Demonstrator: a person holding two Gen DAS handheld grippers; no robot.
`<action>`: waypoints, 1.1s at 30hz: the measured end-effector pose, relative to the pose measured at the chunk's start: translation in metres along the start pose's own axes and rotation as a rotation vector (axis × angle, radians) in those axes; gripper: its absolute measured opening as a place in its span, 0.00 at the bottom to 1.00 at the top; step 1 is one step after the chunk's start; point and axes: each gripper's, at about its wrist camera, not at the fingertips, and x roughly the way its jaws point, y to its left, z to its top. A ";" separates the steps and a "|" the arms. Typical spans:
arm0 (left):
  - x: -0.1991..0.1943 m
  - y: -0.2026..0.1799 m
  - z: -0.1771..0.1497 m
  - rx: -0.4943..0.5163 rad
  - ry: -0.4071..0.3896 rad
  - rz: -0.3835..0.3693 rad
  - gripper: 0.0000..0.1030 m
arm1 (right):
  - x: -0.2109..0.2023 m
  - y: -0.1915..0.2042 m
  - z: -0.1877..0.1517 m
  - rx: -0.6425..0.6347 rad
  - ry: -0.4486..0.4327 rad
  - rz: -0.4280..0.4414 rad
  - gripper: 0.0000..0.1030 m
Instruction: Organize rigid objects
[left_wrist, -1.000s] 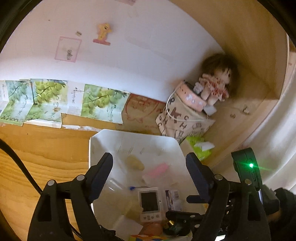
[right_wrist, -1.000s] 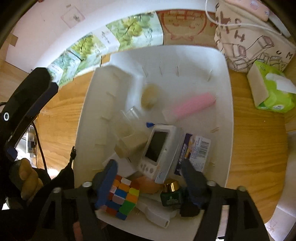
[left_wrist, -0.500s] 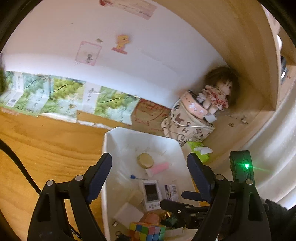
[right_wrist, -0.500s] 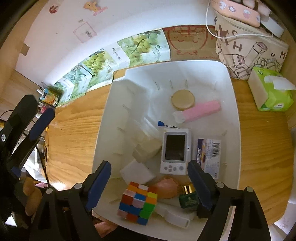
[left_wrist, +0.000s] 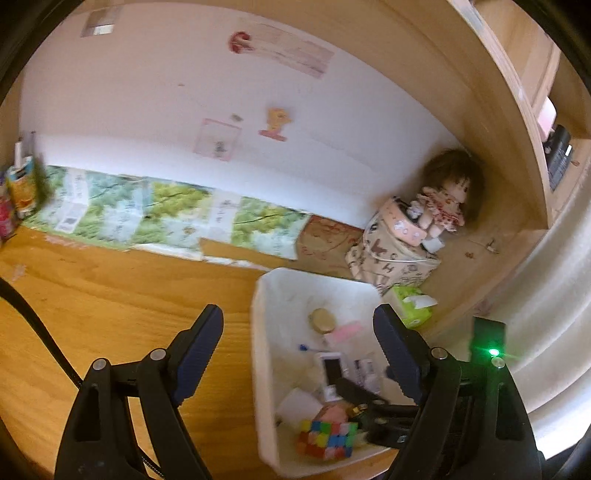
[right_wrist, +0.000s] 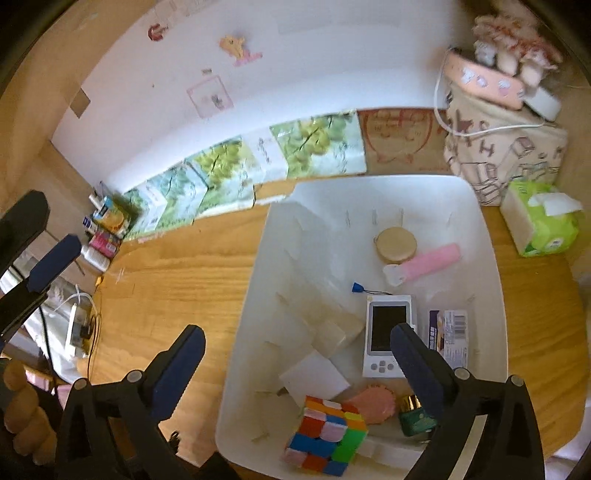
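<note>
I am holding my right gripper (right_wrist: 295, 363) above the near end of the white bin (right_wrist: 491, 266), its jaws opening wide with nothing between the pads, and my left gripper (left_wrist: 297, 349) is hanging released and empty over the bare wooden desk (left_wrist: 110, 295) beside the bin's left wall. Nearest me in the bin the puzzle cube (right_wrist: 325, 435) is lying tilted at the near edge, its faces showing orange, pink, blue, green and red squares, free of both grippers. Just right of it a round pink scalloped piece (right_wrist: 373, 402) is lying flat, and beside that a small green jar with a gold cap (right_wrist: 413, 415) is sitting in the near right corner. A white block (right_wrist: 314, 376) is touching the cube's far side, with a pale, translucent box (right_wrist: 332, 325) beyond it toward the left wall. In the middle a white handheld device with a dark screen (right_wrist: 388, 336) is lying face up, a blue-tipped cord (right_wrist: 358, 288) trailing from its far end, and a flat packet with a barcode (right_wrist: 448, 332) is lying along its right. Farther in, a pink bar with a white end (right_wrist: 428, 264) is resting at a slant, touching a round wooden disc (right_wrist: 397, 243) near the far wall. Outside, a green tissue pack (right_wrist: 539, 221) is sitting by the bin's far right corner, and behind it a printed cloth bag (right_wrist: 498, 158) is standing in the desk's back corner, carrying a pink case (right_wrist: 480, 79) and a doll (left_wrist: 447, 199). Green leaf-printed boxes (right_wrist: 229, 173) are lining the desk's far edge along the wall.
</note>
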 end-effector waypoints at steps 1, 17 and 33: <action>-0.008 0.007 0.000 -0.004 -0.008 0.019 0.83 | -0.003 0.003 -0.004 0.011 -0.015 -0.008 0.99; -0.078 0.042 -0.044 0.077 0.022 0.242 0.99 | -0.062 0.072 -0.083 0.017 -0.135 -0.119 0.99; -0.073 0.013 -0.090 0.129 0.084 0.468 0.99 | -0.081 0.082 -0.113 0.018 -0.052 -0.120 1.00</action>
